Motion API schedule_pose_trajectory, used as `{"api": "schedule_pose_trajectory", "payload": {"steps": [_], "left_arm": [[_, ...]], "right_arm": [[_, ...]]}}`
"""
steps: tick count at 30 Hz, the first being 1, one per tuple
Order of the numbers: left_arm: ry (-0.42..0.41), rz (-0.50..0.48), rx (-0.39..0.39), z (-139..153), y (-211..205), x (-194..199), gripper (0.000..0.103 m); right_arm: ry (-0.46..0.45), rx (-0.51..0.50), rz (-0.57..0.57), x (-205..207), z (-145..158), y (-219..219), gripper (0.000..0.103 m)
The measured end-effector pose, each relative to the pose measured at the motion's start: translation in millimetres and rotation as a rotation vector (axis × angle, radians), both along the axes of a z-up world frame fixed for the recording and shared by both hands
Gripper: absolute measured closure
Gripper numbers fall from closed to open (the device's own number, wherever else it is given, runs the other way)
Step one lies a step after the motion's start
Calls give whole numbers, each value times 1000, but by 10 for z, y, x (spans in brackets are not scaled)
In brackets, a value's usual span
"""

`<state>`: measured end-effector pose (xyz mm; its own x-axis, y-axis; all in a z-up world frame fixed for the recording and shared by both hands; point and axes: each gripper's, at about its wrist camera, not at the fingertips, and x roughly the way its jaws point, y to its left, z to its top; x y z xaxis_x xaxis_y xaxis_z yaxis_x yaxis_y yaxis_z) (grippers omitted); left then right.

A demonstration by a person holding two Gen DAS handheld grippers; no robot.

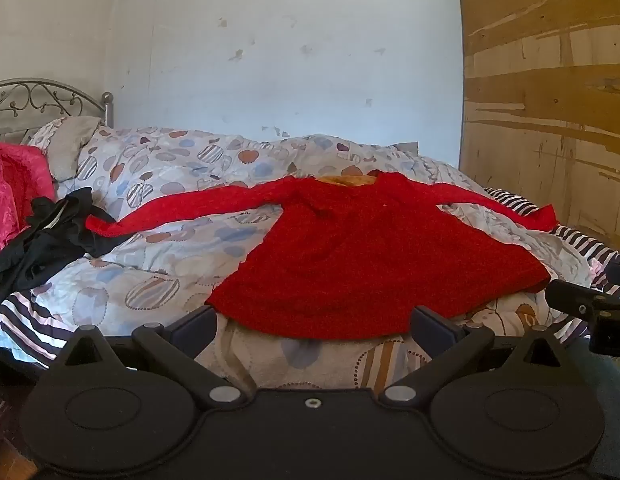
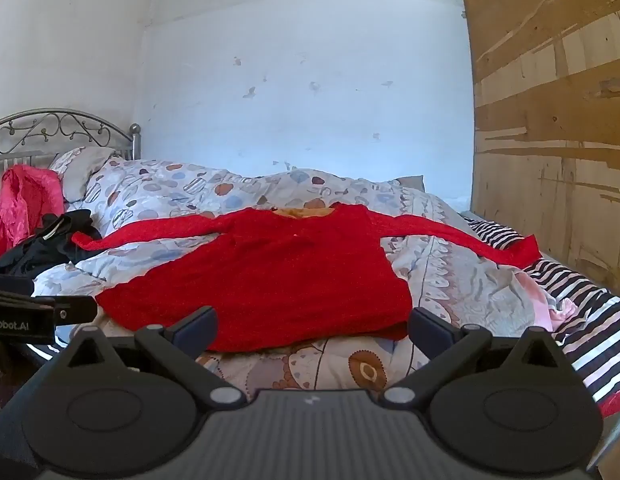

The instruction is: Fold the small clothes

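**Inspector:** Status of the left hand-held gripper (image 1: 312,326): jaws spread wide, nothing between them, poised just short of the near hem of the red sweater (image 1: 350,252). The right hand-held gripper (image 2: 312,326) matches: fully spread, empty, facing the same hem nearer its right end.

**Assistant:** Is either one in contact with the garment?

**Inspector:** No contact visible. Both stand just short of the cloth, side by side; each shows at the edge of the other's view.

**Assistant:** Position of the garment?

**Inspector:** Laid flat on the bed's patterned duvet (image 1: 157,160), hem toward the grippers, neckline away, both sleeves stretched out to the sides. The left sleeve ends beside a heap of black clothing (image 1: 49,236); pink fabric (image 1: 13,196) lies beyond that, by the metal headboard (image 1: 41,100). The right sleeve reaches onto a striped sheet (image 2: 582,312).

**Assistant:** Step in hand?

**Inspector:** In my judgement, the garment is spread and folding has not begun. This is the approach to a first grasp.

**Assistant:** Requirement for the next move?

**Inspector:** Likely a pinch on a sleeve or side edge, taking the knit alone and not the duvet beneath, then carrying it across the body. The duvet is lumpy, so creasing is a risk.
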<state>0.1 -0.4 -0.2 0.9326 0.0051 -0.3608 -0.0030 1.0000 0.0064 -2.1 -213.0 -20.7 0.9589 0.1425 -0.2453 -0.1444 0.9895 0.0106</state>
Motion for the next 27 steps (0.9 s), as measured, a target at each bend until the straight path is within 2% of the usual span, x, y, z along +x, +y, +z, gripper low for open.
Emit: {"api": "schedule_pose_trajectory", "payload": {"steps": [27], "left_arm": [[-8,-3,-6,-2,3,2,1]], "right_arm": [[2,10,-14,15,-33,-22,0]]}}
